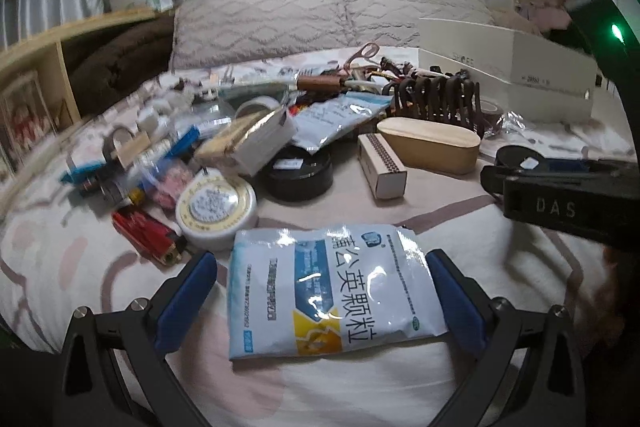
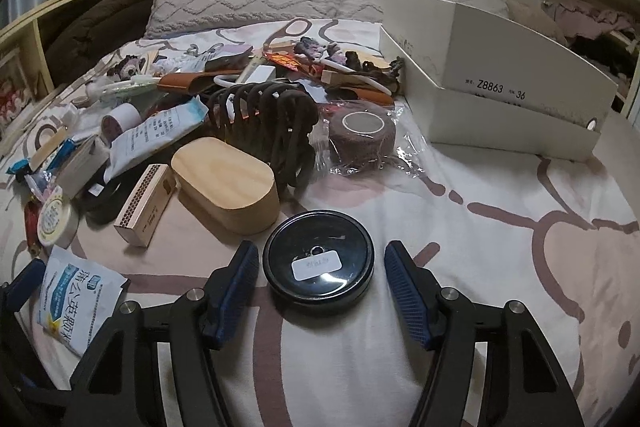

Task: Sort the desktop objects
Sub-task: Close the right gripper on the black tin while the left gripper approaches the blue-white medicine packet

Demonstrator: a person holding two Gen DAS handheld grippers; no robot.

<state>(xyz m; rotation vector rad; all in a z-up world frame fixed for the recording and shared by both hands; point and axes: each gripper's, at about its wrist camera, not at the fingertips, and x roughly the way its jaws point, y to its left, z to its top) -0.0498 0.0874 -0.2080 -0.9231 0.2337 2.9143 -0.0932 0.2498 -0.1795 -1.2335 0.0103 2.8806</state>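
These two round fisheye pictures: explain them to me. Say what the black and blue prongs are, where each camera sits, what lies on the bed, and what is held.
No robot here: a person holds a two-finger gripper in each hand, with a camera on each looking along its fingers. The prongs are the jaws.

Left-hand picture: the left gripper, jaws open around a white and blue medicine sachet lying flat on the bedsheet.

Right-hand picture: the right gripper, jaws open either side of a round black tin, not yet squeezing it.

Nothing is held. Behind lie a wooden oval box, a matchbox, a brown hair claw, a red lighter and an open white cardboard box.
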